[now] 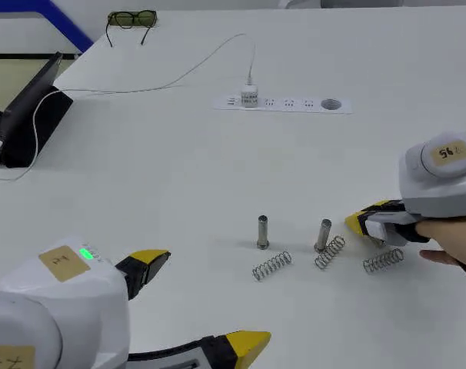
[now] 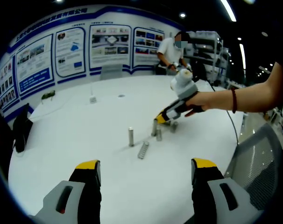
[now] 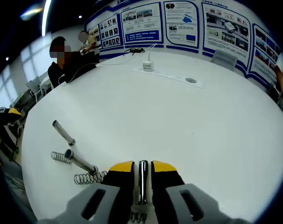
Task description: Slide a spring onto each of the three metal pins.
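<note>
1. The pins are smooth, shiny metal cylinders, and the springs are open coils of bright wire
2. The first pin (image 1: 262,231) and the second pin (image 1: 324,234) stand upright on the plain white table (image 1: 179,177), long axes vertical, wider bases down
3. The third pin (image 3: 142,182) is pinched between the yellow-tipped jaws of the right tool (image 3: 142,167); in the right gripper view its long axis runs along the jaws
4. All three springs lie on their sides, each slanting up to the right in the head view: the left spring (image 1: 271,266) near the first pin, the middle spring (image 1: 330,252) against the second pin's base, the right spring (image 1: 383,261) just under the right tool
5. The left tool (image 1: 198,301) has its jaws spread wide with nothing between them, well apart from the pins
</note>
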### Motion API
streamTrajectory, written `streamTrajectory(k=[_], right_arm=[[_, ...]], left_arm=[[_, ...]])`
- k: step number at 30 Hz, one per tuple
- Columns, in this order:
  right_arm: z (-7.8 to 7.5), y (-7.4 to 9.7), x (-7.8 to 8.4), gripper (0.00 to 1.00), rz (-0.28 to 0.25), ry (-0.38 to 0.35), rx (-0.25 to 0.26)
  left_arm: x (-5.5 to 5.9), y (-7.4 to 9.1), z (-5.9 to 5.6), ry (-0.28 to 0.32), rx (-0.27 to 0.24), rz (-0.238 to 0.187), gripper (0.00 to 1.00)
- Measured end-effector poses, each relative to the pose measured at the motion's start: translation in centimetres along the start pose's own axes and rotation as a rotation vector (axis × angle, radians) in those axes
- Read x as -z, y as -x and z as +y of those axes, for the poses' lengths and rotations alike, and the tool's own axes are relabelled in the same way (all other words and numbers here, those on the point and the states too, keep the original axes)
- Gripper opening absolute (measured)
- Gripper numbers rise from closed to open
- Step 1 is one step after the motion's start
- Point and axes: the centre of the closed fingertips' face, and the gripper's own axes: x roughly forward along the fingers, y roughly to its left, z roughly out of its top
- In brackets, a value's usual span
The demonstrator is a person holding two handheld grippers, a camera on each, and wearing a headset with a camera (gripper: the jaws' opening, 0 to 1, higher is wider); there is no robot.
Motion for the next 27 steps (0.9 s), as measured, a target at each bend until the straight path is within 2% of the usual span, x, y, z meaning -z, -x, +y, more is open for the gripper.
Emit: streamTrajectory(k=[9, 13, 16, 17, 18, 19, 20, 21, 22, 25, 27], right_arm=[[-0.1, -0.1, 0.0, 0.10, 0.018, 0.010, 0.006], [-0.4, 0.0, 0.1, 0.09, 0.023, -0.038, 0.011], [-0.2, 0.5, -0.2, 0.09, 0.002, -0.093, -0.005], [-0.2, 0.8, -1.3, 0.06, -0.055, -0.115, -0.010], [0.0, 1.2, -2.1, 0.02, -0.083, -0.123, -0.024], [-0.7, 1.7, -1.7, 0.02, -0.043, -0.111, 0.014], [-1.1, 2.1, -1.5, 0.02, -0.014, -0.026, 0.042], [-0.9, 2.1, -1.5, 0.02, -0.014, -0.018, 0.039], [-0.8, 2.3, -1.4, 0.02, -0.014, -0.051, 0.035], [-0.9, 2.4, -0.6, 0.02, 0.009, 0.005, 0.050], [-0.6, 2.3, -0.5, 0.02, 0.006, -0.033, 0.027]], left_arm=[[0.0, 0.1, 0.2, 0.000, -0.003, -0.004, 0.80], [0.0, 0.2, 0.2, -0.007, 0.000, 0.005, 0.79], [-0.1, 0.2, 0.3, -0.008, -0.001, 0.002, 0.79], [-0.1, 0.2, 0.3, -0.007, -0.002, -0.001, 0.79], [-0.2, 0.2, 0.3, -0.006, -0.002, -0.003, 0.79], [-0.2, 0.2, 0.3, -0.005, -0.003, -0.006, 0.79], [-0.4, 0.2, 0.3, -0.001, -0.002, -0.014, 0.79], [-0.5, 0.2, 0.2, 0.002, 0.001, -0.022, 0.79], [-0.6, 0.3, 0.2, 0.005, 0.002, -0.026, 0.79], [-0.6, 0.2, 0.0, -0.002, 0.005, -0.026, 0.79], [-0.6, 0.2, -0.1, -0.006, 0.008, -0.024, 0.79]])
